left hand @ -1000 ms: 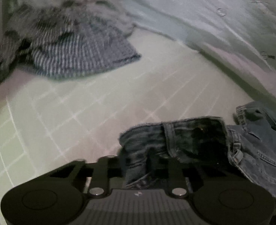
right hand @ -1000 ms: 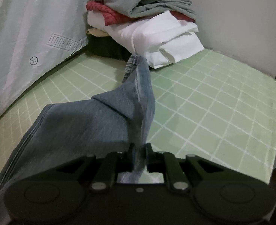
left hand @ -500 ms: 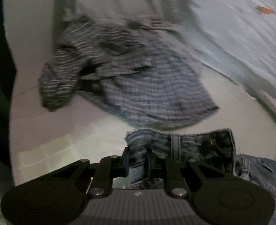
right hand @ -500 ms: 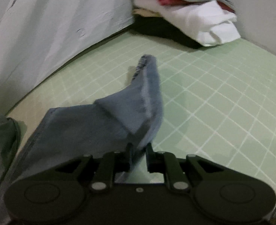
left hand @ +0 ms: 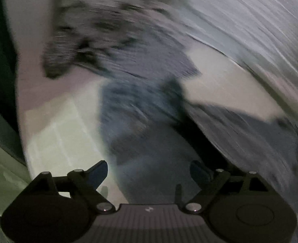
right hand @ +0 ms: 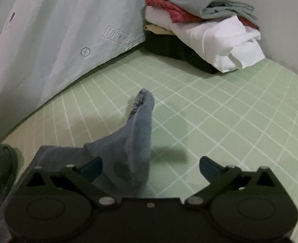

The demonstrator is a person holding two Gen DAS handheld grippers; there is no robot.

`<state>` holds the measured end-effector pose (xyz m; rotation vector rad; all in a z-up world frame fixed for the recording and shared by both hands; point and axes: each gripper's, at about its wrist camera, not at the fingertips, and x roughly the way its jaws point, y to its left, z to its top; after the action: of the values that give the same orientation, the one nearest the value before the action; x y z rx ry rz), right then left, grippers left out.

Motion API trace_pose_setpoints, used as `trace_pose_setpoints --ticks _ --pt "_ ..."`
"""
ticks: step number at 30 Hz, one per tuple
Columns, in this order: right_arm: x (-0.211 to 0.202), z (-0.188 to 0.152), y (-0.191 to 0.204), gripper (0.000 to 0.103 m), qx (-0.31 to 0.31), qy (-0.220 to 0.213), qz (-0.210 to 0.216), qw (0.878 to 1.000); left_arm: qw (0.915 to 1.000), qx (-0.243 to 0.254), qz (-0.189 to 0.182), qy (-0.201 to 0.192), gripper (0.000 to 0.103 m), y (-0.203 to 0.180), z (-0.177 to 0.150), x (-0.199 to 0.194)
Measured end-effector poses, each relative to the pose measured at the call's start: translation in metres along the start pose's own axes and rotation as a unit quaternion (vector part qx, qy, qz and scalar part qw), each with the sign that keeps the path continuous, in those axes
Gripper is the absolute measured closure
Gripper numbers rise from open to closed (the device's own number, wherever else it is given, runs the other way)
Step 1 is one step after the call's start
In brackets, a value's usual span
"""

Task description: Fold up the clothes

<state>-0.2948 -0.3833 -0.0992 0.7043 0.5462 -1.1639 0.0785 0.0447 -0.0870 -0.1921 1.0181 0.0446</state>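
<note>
Left view: I get mostly smear here; everything past the fingers is streaked by motion.
Left gripper [left hand: 149, 171]: my jaws are swinging apart, wide by now, pads pressing nothing; blurred denim lies beyond the gap.
Jeans [left hand: 141, 109]: in the left view I read only a blue mass ahead of the fingers, running off to the right; seams and waistband I cannot make out.
Striped garment [left hand: 100, 46]: a grey-blue heap further back, its pattern barely legible, its edge seeming to meet the denim, though I cannot be sure.
Right gripper [right hand: 151, 167]: jaws opening here too, spread wide; a peaked fold of the jeans [right hand: 136, 133] stands between the fingers, nearer the left one, and I see neither pad pressing it.
Hidden: the lower denim runs under my gripper body and out of frame at bottom left.
Surface: a pale green sheet [right hand: 230, 121] with a white grid, sharp in the right view, washed out in the left.
Room: a white cloth [right hand: 47, 40] with faint printed marks hangs along the back left; a folded stack [right hand: 205, 26] in grey, red, white and dark sits far right against a plain wall.
</note>
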Motion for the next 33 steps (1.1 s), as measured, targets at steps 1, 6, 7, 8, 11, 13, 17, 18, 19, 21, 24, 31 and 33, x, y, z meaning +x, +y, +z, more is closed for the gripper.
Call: trace_pose_setpoints --ticks 1,6,7,8,11,13,17,18,19,21,24,31,33 --pt "0.002 0.003 -0.005 0.0 0.001 0.001 0.003 1.0 0.9997 0.015 -0.018 0.008 0.014 -0.008 -0.008 -0.005" --pt "0.023 0.033 -0.026 0.0 0.011 0.004 0.028 1.0 0.9915 0.118 -0.048 0.024 0.014 -0.062 -0.063 -0.022" --pt "0.029 0.041 -0.029 0.0 0.018 0.006 0.038 0.999 0.9891 0.134 -0.054 0.032 0.014 -0.073 -0.073 -0.022" --pt "0.036 0.048 -0.032 0.0 0.024 0.009 0.048 0.999 0.9864 0.147 -0.062 0.041 0.014 -0.083 -0.083 -0.023" --pt "0.062 0.069 -0.034 0.0 0.037 0.041 0.087 0.995 0.9793 0.173 -0.083 0.063 0.014 -0.11 -0.107 -0.02" --pt "0.08 0.08 -0.029 0.001 0.032 0.074 0.094 0.992 0.9766 0.189 -0.074 0.073 0.013 -0.128 -0.119 -0.015" --pt "0.099 0.085 -0.026 0.015 0.04 0.116 0.094 0.988 0.9739 0.207 -0.043 0.083 0.013 -0.152 -0.131 -0.002" --pt "0.101 0.084 -0.026 0.019 0.046 0.123 0.096 0.987 0.9723 0.213 -0.042 0.086 0.012 -0.156 -0.133 0.0" --pt "0.102 0.082 -0.026 0.025 0.053 0.126 0.1 0.985 0.9707 0.219 -0.041 0.089 0.009 -0.159 -0.135 0.002" --pt "0.101 0.078 -0.027 0.032 0.067 0.129 0.107 0.984 0.9681 0.228 -0.035 0.099 0.007 -0.165 -0.136 0.009" --pt "0.1 0.074 -0.03 0.074 0.082 0.13 0.11 0.982 0.9626 0.244 -0.028 0.115 0.002 -0.17 -0.134 0.016" --pt "0.077 0.075 -0.029 0.096 0.103 0.08 0.13 0.983 0.9536 0.271 -0.042 0.125 0.0 -0.172 -0.129 0.023" --pt "0.058 0.082 -0.03 0.097 0.103 0.046 0.144 0.983 0.9514 0.279 -0.046 0.123 0.0 -0.172 -0.129 0.023"
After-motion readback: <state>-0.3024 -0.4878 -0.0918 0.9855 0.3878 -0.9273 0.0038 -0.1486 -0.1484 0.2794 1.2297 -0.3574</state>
